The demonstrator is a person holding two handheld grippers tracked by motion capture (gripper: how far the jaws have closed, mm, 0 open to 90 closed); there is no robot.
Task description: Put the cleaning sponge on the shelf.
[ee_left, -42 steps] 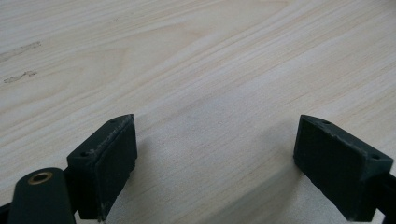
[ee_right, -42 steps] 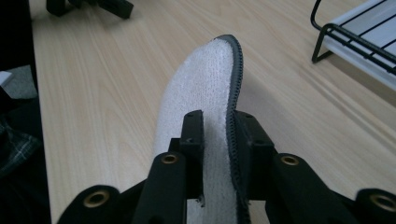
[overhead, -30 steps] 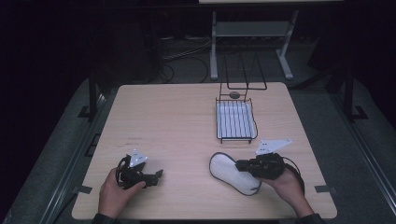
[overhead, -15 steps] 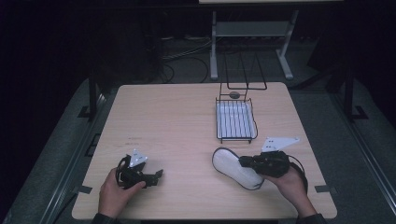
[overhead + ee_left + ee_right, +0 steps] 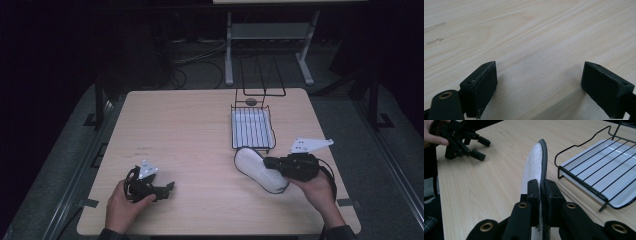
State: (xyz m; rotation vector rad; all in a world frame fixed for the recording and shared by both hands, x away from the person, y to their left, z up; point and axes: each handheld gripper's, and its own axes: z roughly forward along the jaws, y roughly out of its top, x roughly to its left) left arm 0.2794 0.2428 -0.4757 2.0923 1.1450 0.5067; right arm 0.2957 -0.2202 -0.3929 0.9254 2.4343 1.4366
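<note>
The white dish (image 5: pixel 260 170) with a dark rim is sitting at your 5 o'clock on the table (image 5: pixel 190 125), on edge in the right gripper (image 5: pixel 267 163), whose jaws are pinching its rim. You are judging the lift made, the placing into the wire rack (image 5: pixel 252 129) at 12 o'clock of it outstanding. Your left gripper (image 5: pixel 169 187) is resting spread at 7 o'clock. No readable writing is showing.

A: High view dim, room black around the lit bench (image 5: pixel 200 130).
B: Claw views brighter, sharp wood grain, soft shadows under jaws. White glare streaks on the tray (image 5: pixel 609 170). Near jaws slightly soft.
</note>
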